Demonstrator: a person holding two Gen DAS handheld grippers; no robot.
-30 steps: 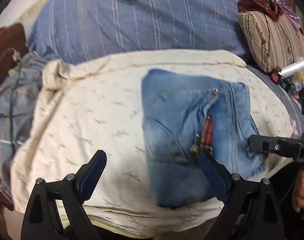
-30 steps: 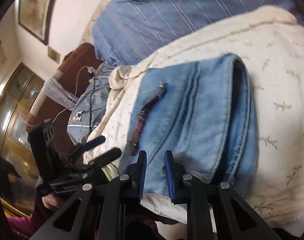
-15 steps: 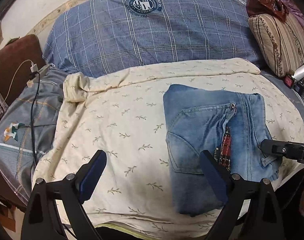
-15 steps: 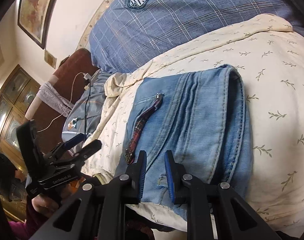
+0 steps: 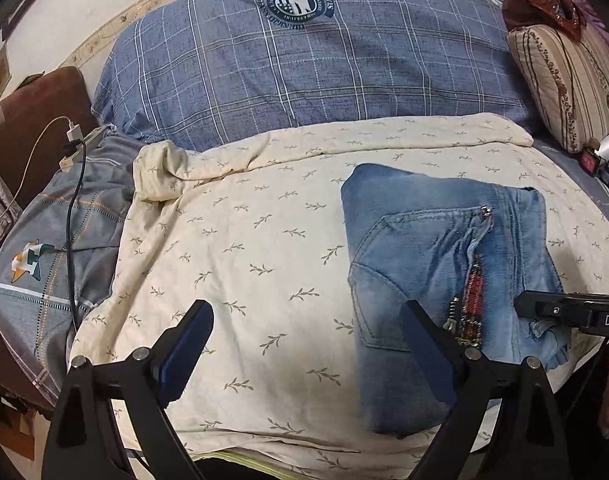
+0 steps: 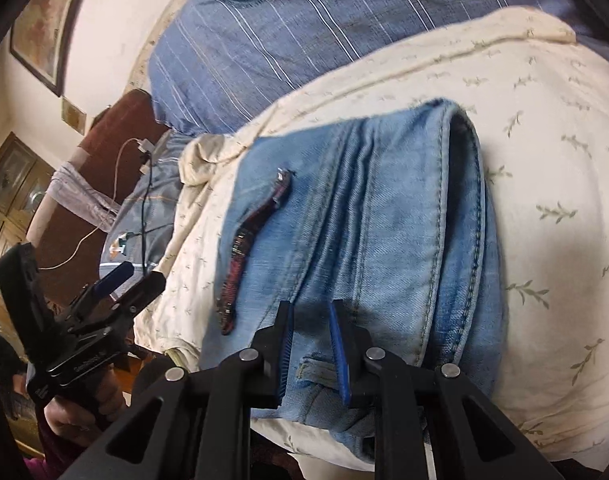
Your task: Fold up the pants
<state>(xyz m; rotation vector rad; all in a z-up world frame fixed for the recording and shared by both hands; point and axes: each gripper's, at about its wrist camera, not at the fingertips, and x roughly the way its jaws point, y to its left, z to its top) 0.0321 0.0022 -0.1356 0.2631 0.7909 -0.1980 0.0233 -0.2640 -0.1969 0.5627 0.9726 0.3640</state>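
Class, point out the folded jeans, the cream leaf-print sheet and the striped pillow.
folded jeans (image 5: pixel 424 240), left wrist view, back pocket panel.
cream leaf-print sheet (image 5: pixel 244 240), left wrist view, bare middle.
striped pillow (image 5: pixel 564 80), left wrist view, front face.

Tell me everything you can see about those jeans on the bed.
The jeans are light blue faded denim, folded into a compact thick stack with a rounded fold along one side. A stitched pocket faces up, beside a red beaded strip. They lie flat on the cream leaf-print blanket, near its front edge.
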